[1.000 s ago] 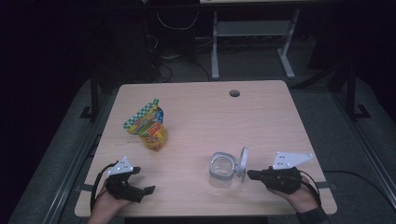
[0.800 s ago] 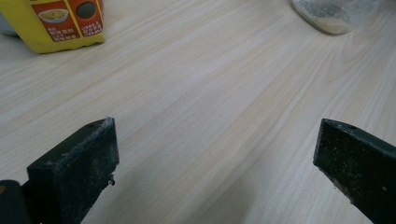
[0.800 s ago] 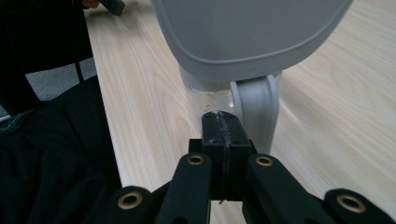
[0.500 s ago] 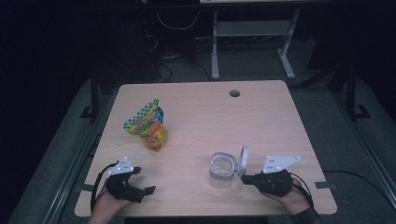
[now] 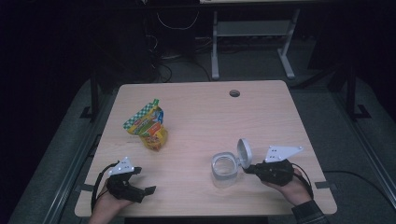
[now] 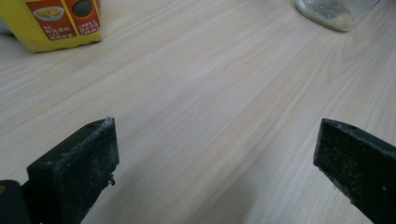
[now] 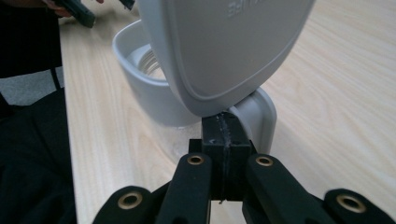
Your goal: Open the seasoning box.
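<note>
Jar: clear, round container (image 5: 225,167) with a grey plastic collar, standing upright on the desk just ahead of the right claw; in the left gripper view its glassy base (image 6: 337,11) shows pale grains inside, well beyond the far jaw.
Lid: smooth grey hinged flap (image 5: 243,152), rounded and slightly dished, tipped up on edge between the jar mouth and the right claw; in the right gripper view it rises directly above the jaw tips (image 7: 219,51), with raised lettering near its top.
Right claw: black, matte claw (image 5: 248,169) with brass-coloured rivets, its two jaws pressed flat together, tips right against the grey hinge tab at the foot of the lid; whether a sliver of the tab sits between them cannot be told.
Left claw: black claw (image 5: 148,190) with jaws standing wide apart, nothing between them, their pads rough and dusted with pale specks (image 6: 88,158); it lies low over the desk near the edge by the person.
Pouch: glossy yellow packet (image 5: 148,126) with a green-and-white checked top, crumpled, well ahead of the left claw; its printed lower corner (image 6: 60,21) shows beyond the near jaw.
Desk: pale wood-grain top (image 5: 201,116), smooth, rounded corners, with a round cable hole (image 5: 234,93) far ahead of the right claw.
</note>
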Tool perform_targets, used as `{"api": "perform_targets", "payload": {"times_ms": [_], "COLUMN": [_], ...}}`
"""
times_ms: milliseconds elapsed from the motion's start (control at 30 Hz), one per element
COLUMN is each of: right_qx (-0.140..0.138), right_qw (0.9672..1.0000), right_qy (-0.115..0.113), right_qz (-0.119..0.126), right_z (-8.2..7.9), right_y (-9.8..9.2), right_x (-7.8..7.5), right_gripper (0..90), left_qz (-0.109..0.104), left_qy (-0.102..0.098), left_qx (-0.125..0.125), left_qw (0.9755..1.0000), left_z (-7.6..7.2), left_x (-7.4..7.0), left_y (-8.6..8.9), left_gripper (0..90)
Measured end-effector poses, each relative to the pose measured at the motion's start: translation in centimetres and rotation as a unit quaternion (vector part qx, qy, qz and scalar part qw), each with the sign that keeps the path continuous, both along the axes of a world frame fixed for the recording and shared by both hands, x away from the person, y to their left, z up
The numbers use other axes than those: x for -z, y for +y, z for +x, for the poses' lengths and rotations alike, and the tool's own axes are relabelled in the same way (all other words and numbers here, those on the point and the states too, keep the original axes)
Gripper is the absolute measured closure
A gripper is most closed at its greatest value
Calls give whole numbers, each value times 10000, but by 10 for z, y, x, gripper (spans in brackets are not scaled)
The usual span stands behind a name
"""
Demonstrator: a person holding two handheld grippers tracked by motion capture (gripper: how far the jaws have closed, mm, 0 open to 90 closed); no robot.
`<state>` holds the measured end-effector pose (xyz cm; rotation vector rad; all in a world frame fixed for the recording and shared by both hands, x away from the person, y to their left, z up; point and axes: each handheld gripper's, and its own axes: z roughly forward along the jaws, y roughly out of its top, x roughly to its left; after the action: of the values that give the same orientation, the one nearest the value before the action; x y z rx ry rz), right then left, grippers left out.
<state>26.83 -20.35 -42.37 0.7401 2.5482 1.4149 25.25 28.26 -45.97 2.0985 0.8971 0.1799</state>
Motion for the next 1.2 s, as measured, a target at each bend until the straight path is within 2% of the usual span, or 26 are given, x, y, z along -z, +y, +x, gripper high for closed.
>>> {"api": "perform_targets", "payload": {"times_ms": [100, 500, 733, 967, 1067, 1200], "right_qx": [34, 129, 156, 218, 219, 169], "right_qw": [10000, 9999, 9999, 9997, 9997, 9997], "right_qy": [-18, -65, -17, 24, 33, 69], "right_qz": [-10, -54, -20, 71, 142, 131], "right_z": [5, 20, 12, -1, -5, -9], "right_y": [-2, -3, -5, -13, -14, -11], "right_x": [-1, 4, 4, 3, 3, 2], "right_gripper": [900, 900, 900, 900, 900, 900], "left_qz": [13, 9, -109, -92, -54, -150], "left_qy": [34, -42, -83, -126, -197, -301], "left_qx": [7, 8, -133, -224, -279, -418], "left_qw": [10000, 10000, 9998, 9996, 9994, 9986], "left_z": [0, 0, -1, 0, 1, 2], "left_x": [0, -1, -2, -5, -8, -13], "left_y": [-1, -1, -1, 0, 0, 2], "left_gripper": [0, 0, 0, 0, 0, 21]}}
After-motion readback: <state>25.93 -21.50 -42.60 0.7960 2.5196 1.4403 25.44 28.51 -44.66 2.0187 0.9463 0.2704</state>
